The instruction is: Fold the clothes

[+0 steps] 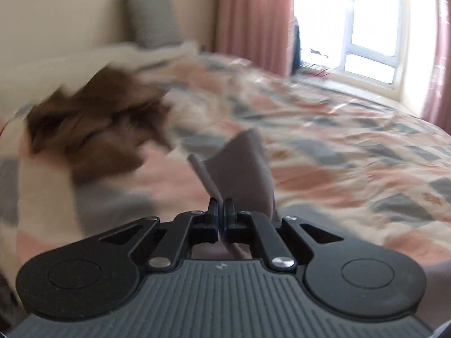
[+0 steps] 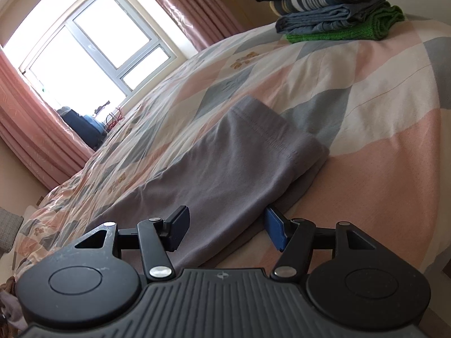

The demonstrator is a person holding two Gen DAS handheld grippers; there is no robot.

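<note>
The soft grey-lilac cotton garment [image 2: 225, 152] lies flat on the pink-and-grey patchwork bedspread [image 2: 380, 112]; the left gripper [image 1: 221, 205] is clenched on a fold of it; the right gripper [image 2: 225, 228] stands released astride its near edge; light, limp cloth, best pinched at hems.

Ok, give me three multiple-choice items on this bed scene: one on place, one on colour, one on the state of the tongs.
1. Where is the stack of folded clothes?
A. On the bed
B. On the windowsill
C. On the floor

2. What colour is the bottom item, the knit?
A. Red
B. Green
C. White

3. How are the right tongs?
A. Shut on fabric
B. Open
C. Out of view

A: it rests on the patchwork bedspread.
B: bright green shows under the denim.
B: its fingers are spread around the grey garment.
</note>
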